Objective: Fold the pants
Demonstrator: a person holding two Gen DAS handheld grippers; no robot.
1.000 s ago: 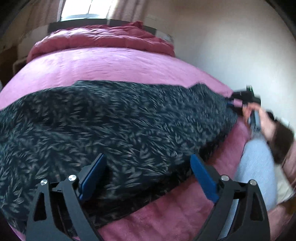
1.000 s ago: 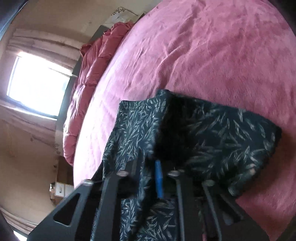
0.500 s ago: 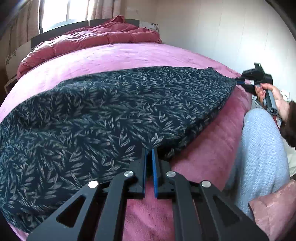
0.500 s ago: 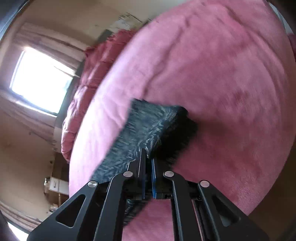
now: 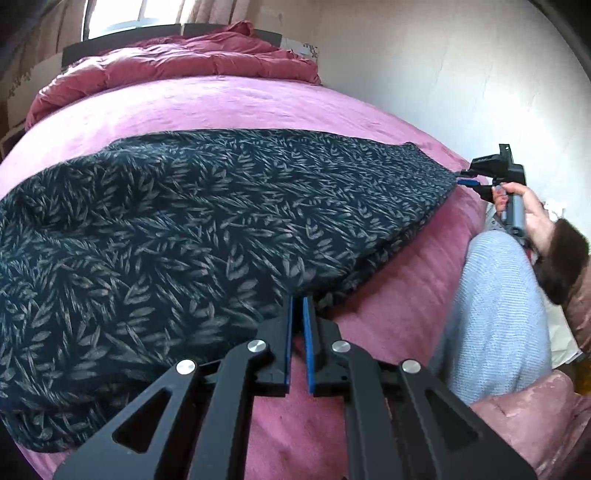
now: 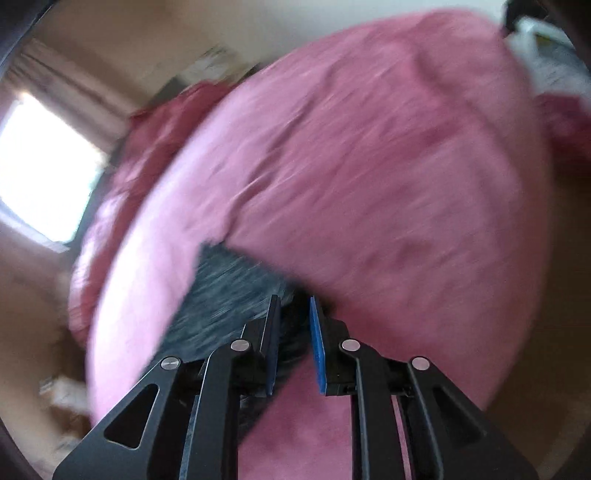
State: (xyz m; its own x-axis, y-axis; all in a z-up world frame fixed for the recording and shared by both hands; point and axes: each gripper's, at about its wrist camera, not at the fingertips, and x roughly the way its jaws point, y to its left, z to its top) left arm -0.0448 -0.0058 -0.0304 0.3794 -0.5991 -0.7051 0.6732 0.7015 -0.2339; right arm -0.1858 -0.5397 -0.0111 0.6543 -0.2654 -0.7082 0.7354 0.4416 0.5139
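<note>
The pants (image 5: 207, 229), dark with a pale leaf print, lie spread across the pink bed (image 5: 229, 103), filling the middle and left of the left wrist view and tapering toward the right edge of the frame. Their near hem reaches the lower centre, where the left gripper (image 5: 297, 306) has its jaws drawn narrow, pinched on the edge of the fabric. At the far right tip of the pants the right gripper (image 5: 466, 178) sits just at the cloth, carried by a hand (image 5: 528, 214) in a dark sleeve (image 5: 561, 262), above a leg in pale blue knit (image 5: 495, 314).

In the blurred right wrist view the pants (image 6: 229, 291) show as a dark patch at lower centre-left, running in between the blue pads (image 6: 317, 343); the jaws are opening, a narrow gap showing, and the cloth lies between them without being pressed. A crumpled red duvet (image 5: 192, 55) lies at the top of the bed, under a window (image 5: 122, 18) in the upper left.
</note>
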